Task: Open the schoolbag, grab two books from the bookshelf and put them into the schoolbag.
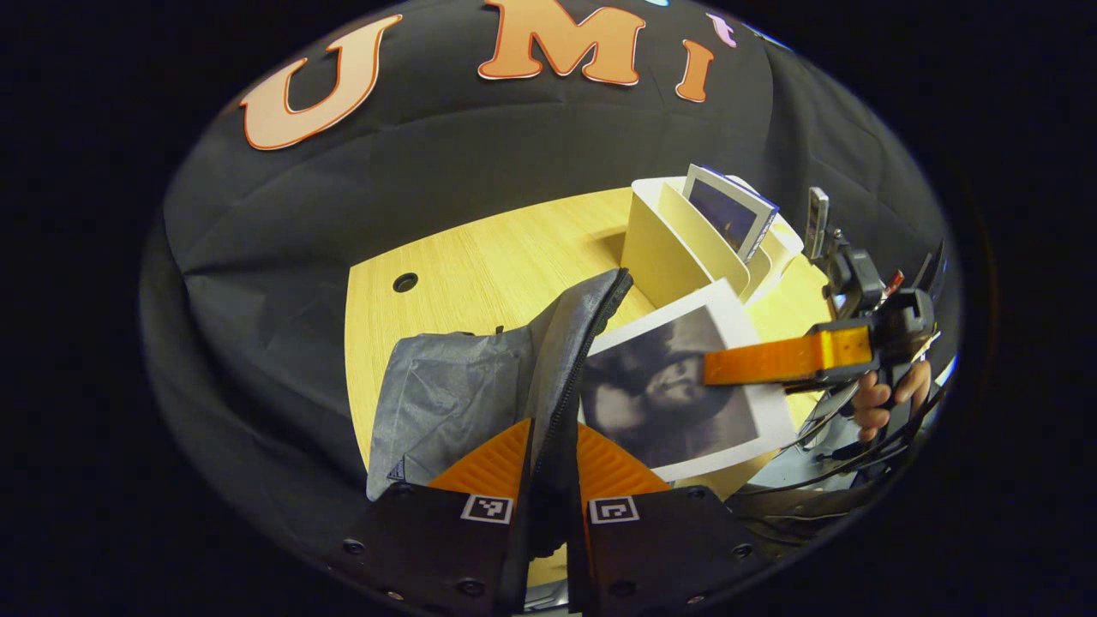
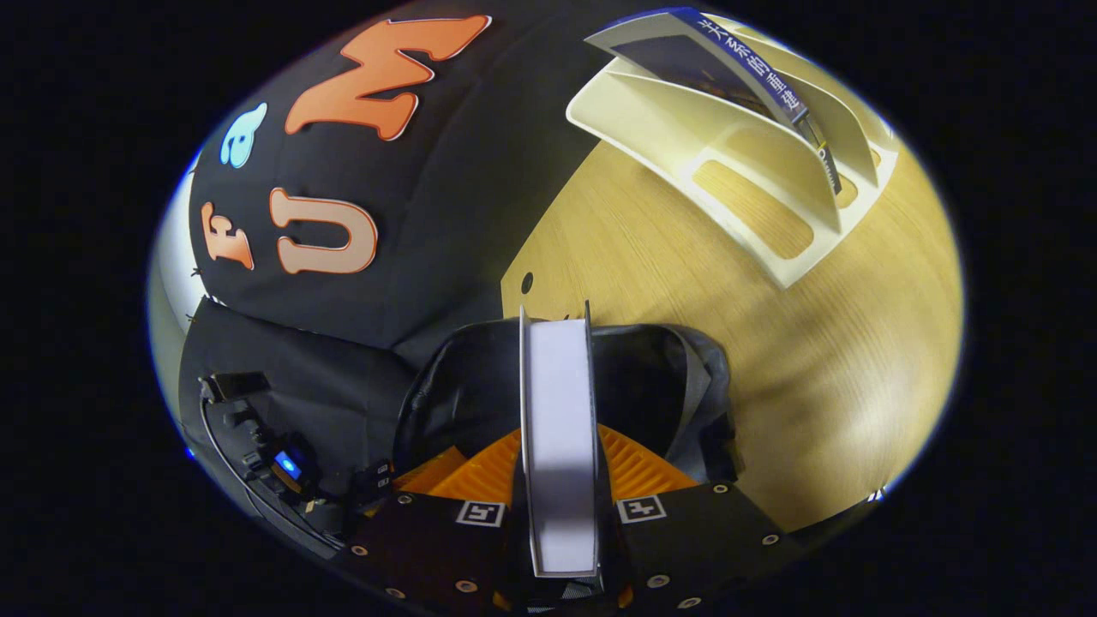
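The left gripper pinches the schoolbag's zipper edge, holding the mouth open, while the right gripper clamps a book on edge directly above that dark opening, long axis pointing in. Beyond, on the counter, the bookshelf holds another book; the bag's inside is hidden.

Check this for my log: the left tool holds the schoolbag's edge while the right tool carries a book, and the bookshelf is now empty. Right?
Not quite: the bookshelf is not empty; the right gripper view shows one book standing in it. The rest holds: the left tool pinches the schoolbag edge, and the right tool carries a book.
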`<state>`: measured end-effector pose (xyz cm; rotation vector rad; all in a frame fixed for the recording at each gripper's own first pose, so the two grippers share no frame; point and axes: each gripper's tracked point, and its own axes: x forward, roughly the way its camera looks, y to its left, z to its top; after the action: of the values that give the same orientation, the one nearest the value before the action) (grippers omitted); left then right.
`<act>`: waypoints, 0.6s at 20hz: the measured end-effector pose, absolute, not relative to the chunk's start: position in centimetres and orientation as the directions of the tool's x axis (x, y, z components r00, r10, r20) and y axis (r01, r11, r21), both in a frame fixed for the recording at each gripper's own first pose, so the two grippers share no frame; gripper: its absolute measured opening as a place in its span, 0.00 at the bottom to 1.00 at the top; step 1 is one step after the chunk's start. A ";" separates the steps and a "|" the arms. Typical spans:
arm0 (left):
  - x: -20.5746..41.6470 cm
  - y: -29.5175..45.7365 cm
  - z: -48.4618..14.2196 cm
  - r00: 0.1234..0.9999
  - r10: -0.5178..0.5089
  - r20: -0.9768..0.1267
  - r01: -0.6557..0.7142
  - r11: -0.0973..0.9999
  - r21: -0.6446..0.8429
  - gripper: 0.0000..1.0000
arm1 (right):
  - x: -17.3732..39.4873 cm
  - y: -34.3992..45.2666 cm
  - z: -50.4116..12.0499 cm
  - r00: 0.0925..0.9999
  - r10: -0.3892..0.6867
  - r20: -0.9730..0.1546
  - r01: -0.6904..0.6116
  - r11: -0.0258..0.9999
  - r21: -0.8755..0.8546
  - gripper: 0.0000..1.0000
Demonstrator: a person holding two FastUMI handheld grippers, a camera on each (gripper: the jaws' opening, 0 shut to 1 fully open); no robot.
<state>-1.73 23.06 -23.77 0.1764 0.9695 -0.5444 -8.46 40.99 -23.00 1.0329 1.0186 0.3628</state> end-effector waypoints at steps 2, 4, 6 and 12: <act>-2.0 22.8 -23.7 0.446 -0.362 -0.819 0.513 0.853 -0.098 0.16 | -8.0 42.6 -23.9 0.519 0.679 -0.519 0.191 0.499 0.845 0.33; -2.3 22.4 -23.4 0.445 -0.365 -0.818 0.514 0.852 -0.100 0.16 | -7.6 43.9 -24.8 0.532 0.674 -0.513 0.196 0.491 0.849 0.33; -2.3 22.3 -23.3 0.450 -0.365 -0.815 0.514 0.852 -0.097 0.16 | -7.1 45.7 -25.6 0.532 0.685 -0.498 0.210 0.463 0.861 0.33; -2.8 21.9 -22.7 0.460 -0.369 -0.807 0.515 0.852 -0.096 0.16 | -6.0 48.5 -27.0 0.548 0.690 -0.472 0.188 0.448 0.874 0.34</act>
<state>-2.78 21.87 -22.69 0.1702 0.9477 -0.5469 -6.02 48.48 -26.99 1.0935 0.9759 0.3811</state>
